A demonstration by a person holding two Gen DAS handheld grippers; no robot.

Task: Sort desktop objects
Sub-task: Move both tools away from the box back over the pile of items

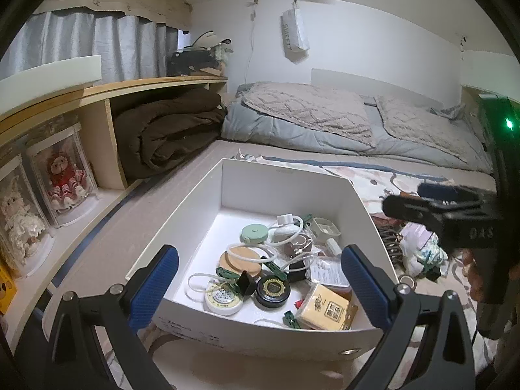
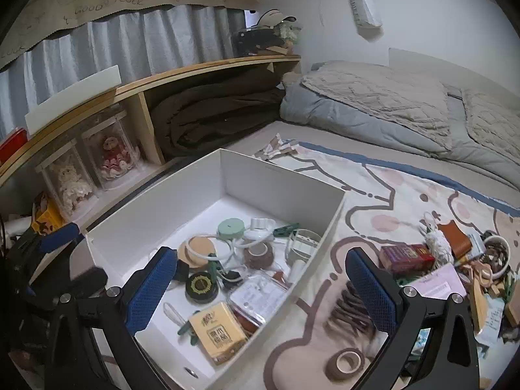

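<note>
In the left wrist view, the left gripper (image 1: 260, 279) hangs over the near wall of the open white cardboard box (image 1: 286, 183) with its blue-padded jaws spread wide and nothing between them; its bare pads suggest that this hand carries nothing to the box. The box holds what has been sorted: a round black tin with a gold crest (image 1: 272, 291) at about 6 o'clock of the box floor, a yellow printed packet (image 1: 325, 307) at 5 o'clock, a mint-green round case (image 1: 254, 233) toward 11 o'clock, and two flat round wooden lids (image 1: 240, 261) at 9 o'clock, all tangled with white cable. At 3 o'clock of the frame the right gripper (image 1: 422, 208) reaches out over the patterned blanket, probably heading for the loose pile there. In the right wrist view, the right gripper (image 2: 260, 292), jaws likewise spread and empty, straddles the box's right wall, so the box fills 9 o'clock and the blanket (image 2: 373, 175) 3 o'clock. Unsorted things lie on the blanket: a roll of brown tape (image 2: 346, 362) at 5 o'clock, a blurred bundle of dark brown sticks (image 2: 351, 305) just beside the right finger, a dark red printed carton (image 2: 406, 256) and a white bowl (image 2: 497, 253) of small brown pieces at 3 o'clock. They are heaped together there, seemingly as the stock to be picked from.
</note>
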